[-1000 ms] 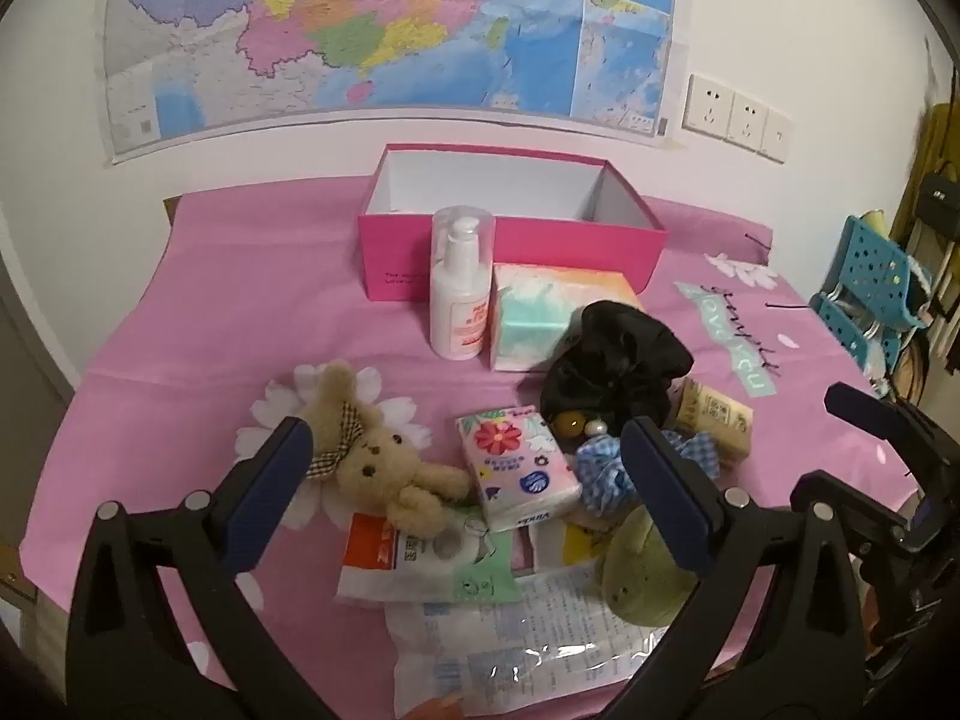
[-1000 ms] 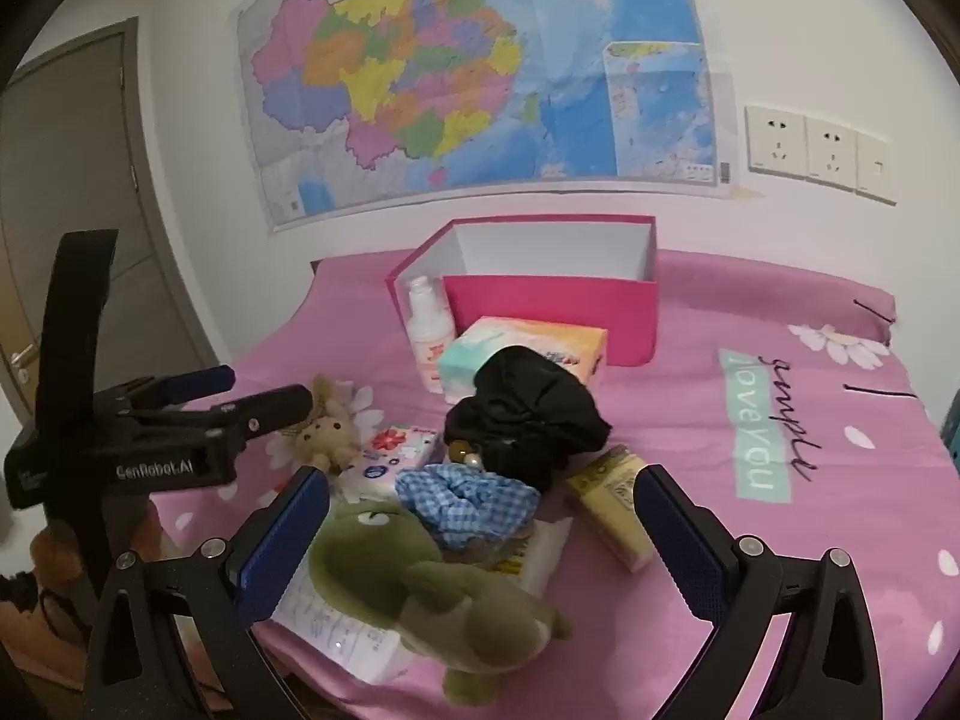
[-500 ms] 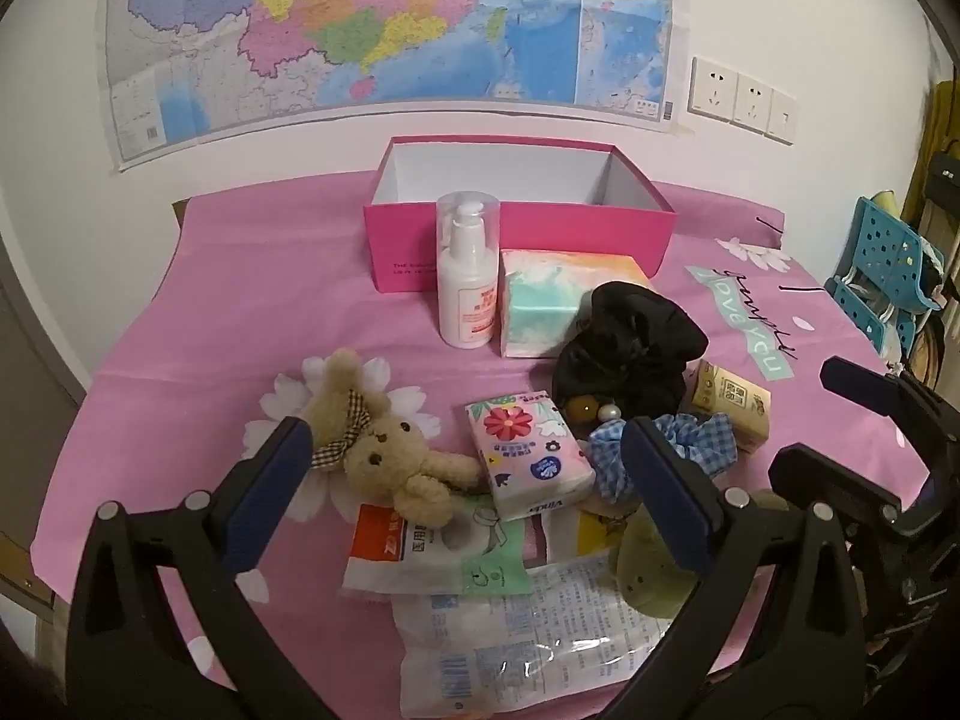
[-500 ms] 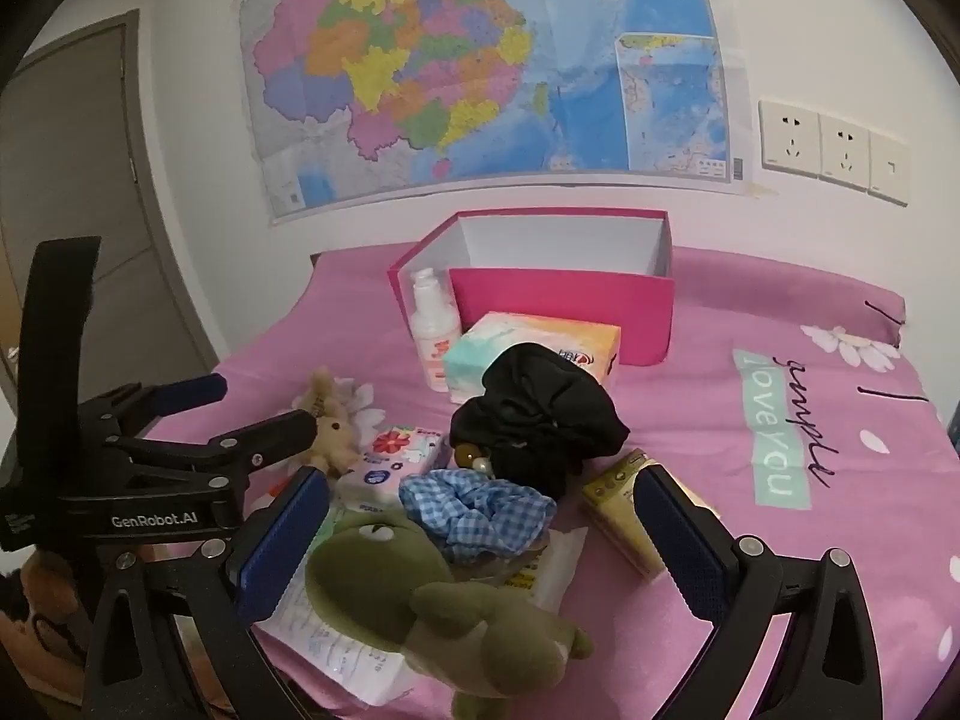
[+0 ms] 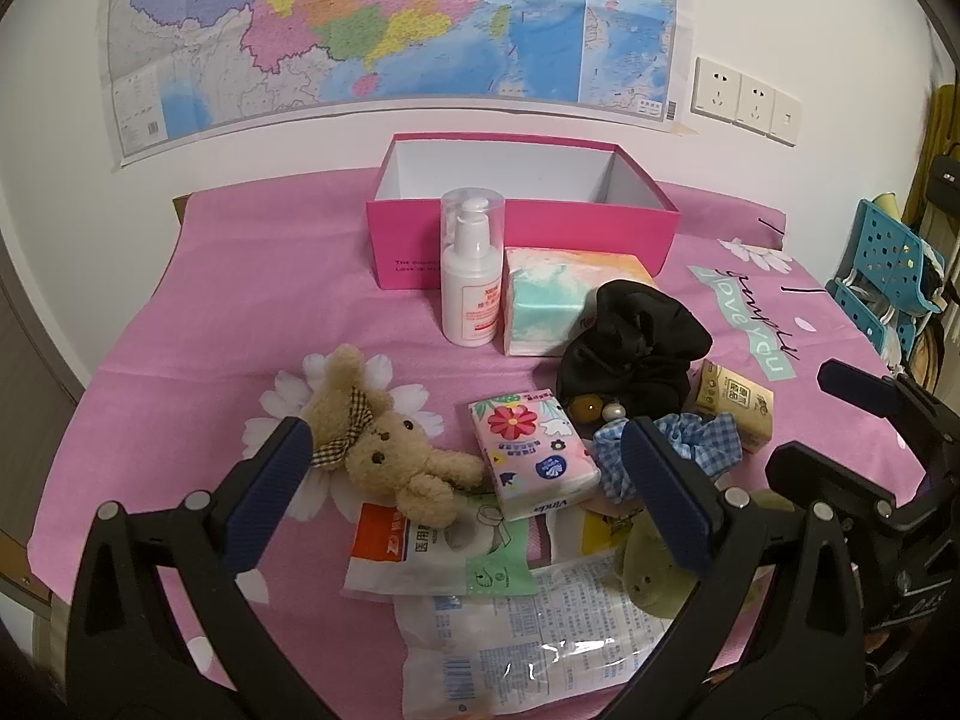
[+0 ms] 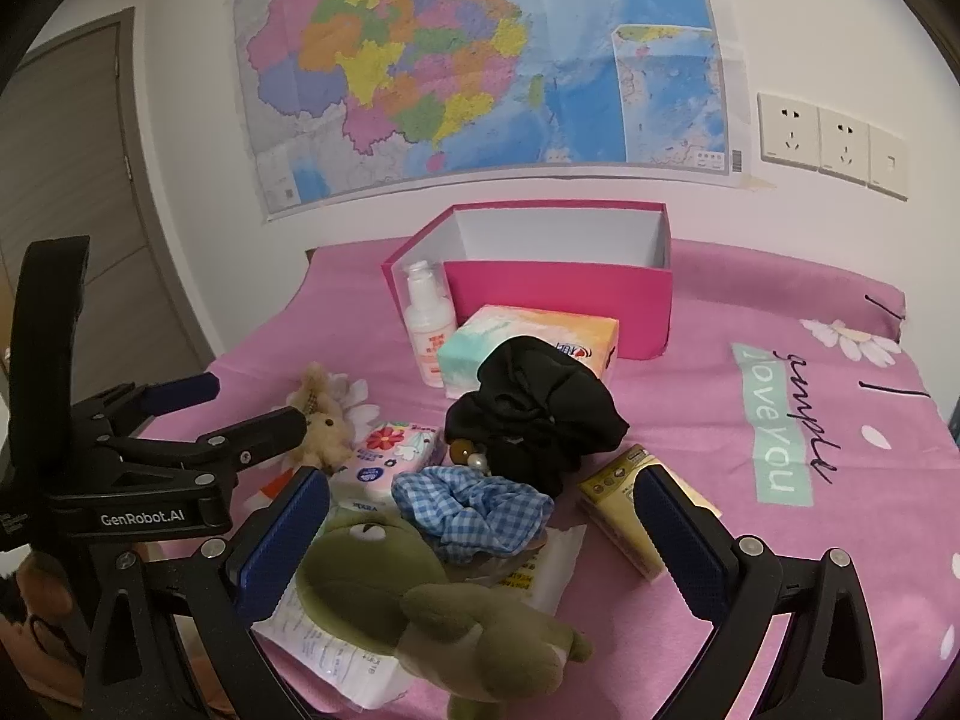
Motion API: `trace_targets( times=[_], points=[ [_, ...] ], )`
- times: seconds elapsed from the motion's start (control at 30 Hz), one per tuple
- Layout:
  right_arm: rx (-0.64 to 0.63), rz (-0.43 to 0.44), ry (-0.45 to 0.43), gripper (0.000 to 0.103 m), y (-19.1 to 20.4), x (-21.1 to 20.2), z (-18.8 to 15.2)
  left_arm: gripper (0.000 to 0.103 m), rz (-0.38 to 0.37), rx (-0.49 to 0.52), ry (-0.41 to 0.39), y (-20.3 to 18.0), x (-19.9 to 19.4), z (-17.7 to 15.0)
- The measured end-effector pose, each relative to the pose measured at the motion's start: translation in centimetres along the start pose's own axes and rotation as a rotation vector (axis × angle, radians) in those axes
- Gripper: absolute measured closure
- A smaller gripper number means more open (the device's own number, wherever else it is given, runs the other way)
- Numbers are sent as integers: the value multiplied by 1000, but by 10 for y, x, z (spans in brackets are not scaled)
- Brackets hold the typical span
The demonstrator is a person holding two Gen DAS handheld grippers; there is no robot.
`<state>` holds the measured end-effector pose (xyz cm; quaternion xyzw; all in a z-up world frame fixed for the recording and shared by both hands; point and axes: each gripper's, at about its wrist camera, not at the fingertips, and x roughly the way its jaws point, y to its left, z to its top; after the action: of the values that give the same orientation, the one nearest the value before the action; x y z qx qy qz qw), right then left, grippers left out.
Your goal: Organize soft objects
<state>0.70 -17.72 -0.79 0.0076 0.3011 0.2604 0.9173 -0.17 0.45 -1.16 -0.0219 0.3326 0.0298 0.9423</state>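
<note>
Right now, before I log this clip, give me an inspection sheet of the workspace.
Surface: pink cloth with daisy prints covers the table.
Job's things: tan bunny, green plush toy, blue checked scrunchie, black scrunchie; open pink box behind them, nothing seen inside.
Clutter: lotion bottle, tissue box, tissue pack, yellow packet, plastic pouches at the near edge.
Grippers: left gripper open above the bunny and tissue pack; right gripper open over the green toy; both hold nothing.
Cables: nothing seen.
Surroundings: wall map, wall sockets, door, blue rack.
</note>
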Motion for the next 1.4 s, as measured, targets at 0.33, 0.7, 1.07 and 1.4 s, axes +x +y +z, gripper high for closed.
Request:
trace_targets(
  times=[0.33,0.7,1.07,1.4],
  points=[
    [3,2,-2,0,1,1,-2,1,-1,6,-2,-3,0,-2],
    [3,9,3,0,1,0,-3,1,-5,9,-1,-8,-1,-3],
    [2,15,19,0,2,0,-5,1,-22,21,6,-11,-1,-3],
    [-43,53,78,0,2,-5,-21,1,-54,34,27,-8,3,-9]
  ],
)
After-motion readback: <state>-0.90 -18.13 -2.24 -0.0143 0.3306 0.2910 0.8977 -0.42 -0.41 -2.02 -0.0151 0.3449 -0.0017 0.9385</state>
